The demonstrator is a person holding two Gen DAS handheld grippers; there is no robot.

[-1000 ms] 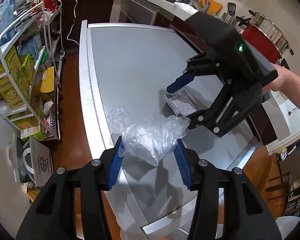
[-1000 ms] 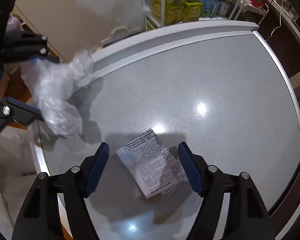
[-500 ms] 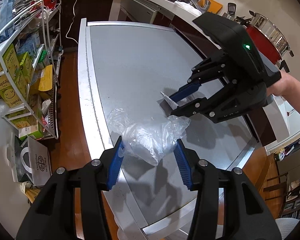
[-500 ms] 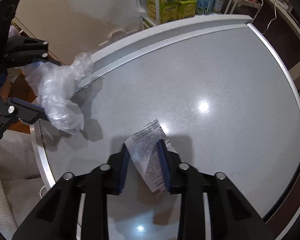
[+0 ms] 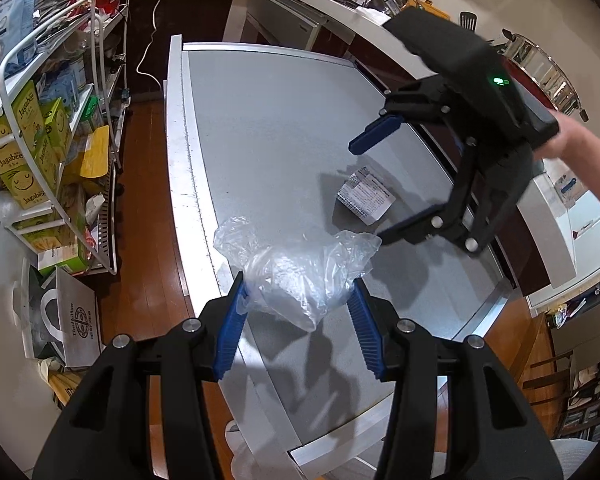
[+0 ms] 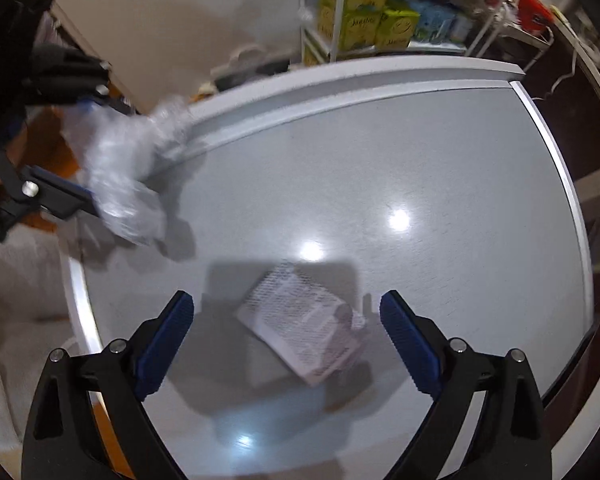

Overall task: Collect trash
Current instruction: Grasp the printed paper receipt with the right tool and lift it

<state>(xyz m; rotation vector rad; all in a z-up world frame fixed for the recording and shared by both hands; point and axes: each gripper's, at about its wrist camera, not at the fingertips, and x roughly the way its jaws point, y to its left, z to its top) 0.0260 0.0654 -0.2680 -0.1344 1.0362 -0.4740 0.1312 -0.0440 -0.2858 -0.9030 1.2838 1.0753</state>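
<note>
The left tool (image 5: 298, 324) squeezes a clear plastic bag (image 5: 296, 268) above the tabletop's (image 5: 268, 120) left edge. The right tool (image 6: 286, 334) is opening above a printed paper (image 6: 306, 326) lying flat near the right edge.

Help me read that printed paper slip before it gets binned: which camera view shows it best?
The right wrist view: the paper slip lies flat on the table, large and directly below, between the fingers of the opening right gripper, untouched, though slightly blurred. The left wrist view shows it smaller and farther off, its near corner hidden behind that gripper.
</note>
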